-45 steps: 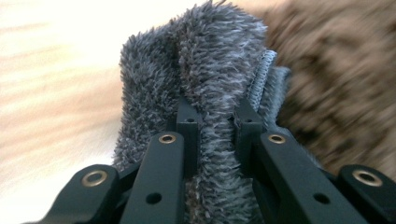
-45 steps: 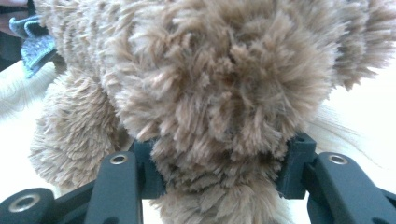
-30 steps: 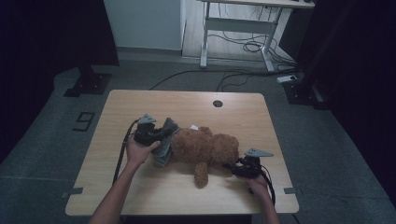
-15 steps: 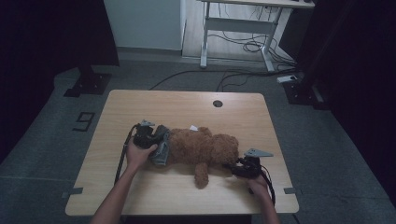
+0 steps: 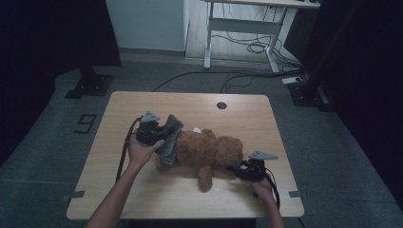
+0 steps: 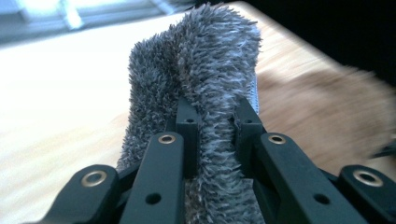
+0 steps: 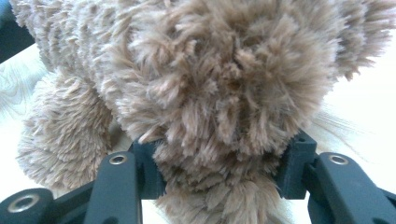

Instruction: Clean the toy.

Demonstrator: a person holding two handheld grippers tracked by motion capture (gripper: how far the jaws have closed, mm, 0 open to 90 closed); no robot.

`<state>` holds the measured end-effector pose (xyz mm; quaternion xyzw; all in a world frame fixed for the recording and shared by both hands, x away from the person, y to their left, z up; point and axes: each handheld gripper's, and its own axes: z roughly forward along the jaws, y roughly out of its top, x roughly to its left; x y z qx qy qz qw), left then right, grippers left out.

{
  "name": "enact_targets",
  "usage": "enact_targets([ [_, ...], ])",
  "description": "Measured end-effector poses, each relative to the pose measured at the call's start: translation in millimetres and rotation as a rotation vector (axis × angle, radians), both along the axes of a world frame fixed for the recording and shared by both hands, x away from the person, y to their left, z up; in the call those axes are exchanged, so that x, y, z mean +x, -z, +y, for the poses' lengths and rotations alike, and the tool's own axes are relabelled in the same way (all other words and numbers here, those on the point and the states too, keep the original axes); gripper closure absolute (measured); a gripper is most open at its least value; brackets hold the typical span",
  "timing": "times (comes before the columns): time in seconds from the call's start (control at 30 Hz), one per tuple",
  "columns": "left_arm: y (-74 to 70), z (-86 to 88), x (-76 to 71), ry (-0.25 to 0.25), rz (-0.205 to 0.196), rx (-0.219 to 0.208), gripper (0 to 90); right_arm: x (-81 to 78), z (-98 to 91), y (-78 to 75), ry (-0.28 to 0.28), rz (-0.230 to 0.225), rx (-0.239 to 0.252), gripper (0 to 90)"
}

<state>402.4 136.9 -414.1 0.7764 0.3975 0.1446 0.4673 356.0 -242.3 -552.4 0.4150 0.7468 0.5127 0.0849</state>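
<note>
Lifted grey cloth (image 6: 196, 84) — teddy bear (image 5: 209, 149) lies lengthwise left-right.

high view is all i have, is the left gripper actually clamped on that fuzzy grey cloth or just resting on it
Observer: Clamped. In the left gripper view the left gripper has both jaws pinching a fold of the fuzzy grey cloth.
Operator: and the right one, does it have the bear
Observer: Yes. In the right gripper view the right gripper has its jaws pressed into a tuft of the fluffy brown teddy bear from both sides.
Operator: is the cloth bunched or flat at the grip
Observer: Bunched: it rises from between the jaws as a doubled ridge, above the light wooden table.
</note>
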Motion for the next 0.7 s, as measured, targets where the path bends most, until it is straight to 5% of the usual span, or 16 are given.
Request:
enact_targets([
  [0.2,-21.6,-79.5,-3.1,0.141,-0.035,0.062,76.6,-0.4,0.1,-0.1,0.0,0.004,0.0,46.5],
  [0.4,8.7,-134.0,10.7,0.187,0.057,0.168,76.5,-0.5,0.4,0.2,0.002,-0.002,0.0,46.5],
  [0.5,29.6,-138.4,15.7,0.183,0.1,0.186,76.4,-1.1,1.1,0.0,0.003,0.0,-0.008,46.5],
  [0.7,27.2,-103.2,19.2,0.117,0.121,0.144,76.3,-1.6,5.0,0.0,-0.001,-0.009,-0.015,47.0],
])
